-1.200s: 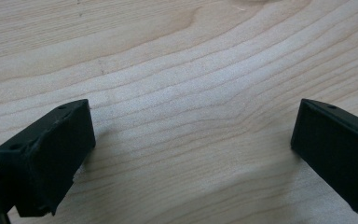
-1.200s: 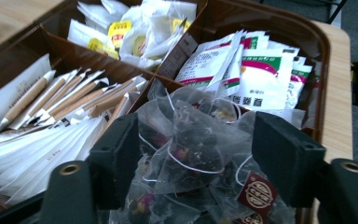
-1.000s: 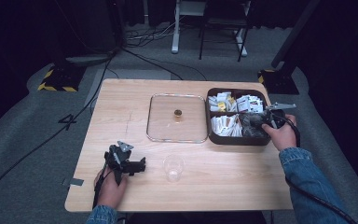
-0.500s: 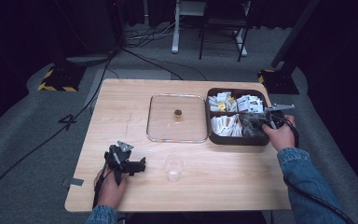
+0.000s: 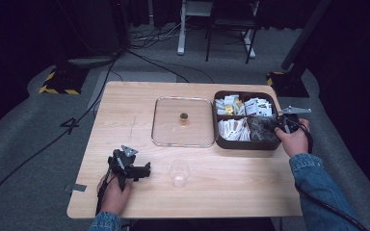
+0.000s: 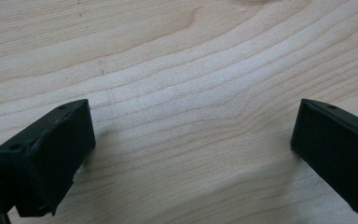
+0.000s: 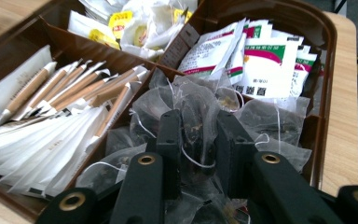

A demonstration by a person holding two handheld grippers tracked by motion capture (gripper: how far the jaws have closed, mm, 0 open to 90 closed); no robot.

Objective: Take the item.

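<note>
Pinching a tea bag (image 7: 193,116) between right gripper (image 7: 198,140) fingers

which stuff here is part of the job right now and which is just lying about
In use:
right tool, jaws closed around a mesh tea bag
brown divided box holding the bags
clear cup, probably where the bag is headed

Idle:
left tool, open, resting on the table
glass lid
stick packets
printed sachets
</note>
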